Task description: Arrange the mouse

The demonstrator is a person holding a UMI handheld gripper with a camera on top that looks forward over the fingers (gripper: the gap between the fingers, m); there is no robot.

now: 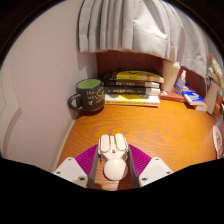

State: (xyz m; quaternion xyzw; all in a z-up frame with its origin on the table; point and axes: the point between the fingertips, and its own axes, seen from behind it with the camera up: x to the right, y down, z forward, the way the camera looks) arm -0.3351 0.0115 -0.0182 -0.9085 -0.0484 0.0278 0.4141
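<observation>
A white computer mouse [113,160] lies between my gripper's [113,150] two fingers, with its buttons pointing away from me. Both magenta pads [87,157] press against its sides, so the gripper is shut on it. The mouse is over the near part of a wooden desk [160,128]. Its underside and any contact with the desk are hidden.
A dark green mug [89,96] stands on the desk beyond the fingers to the left. A stack of books [133,87] lies behind it at the back. Small blue and white items [194,97] sit at the far right. A grey curtain [130,25] hangs behind.
</observation>
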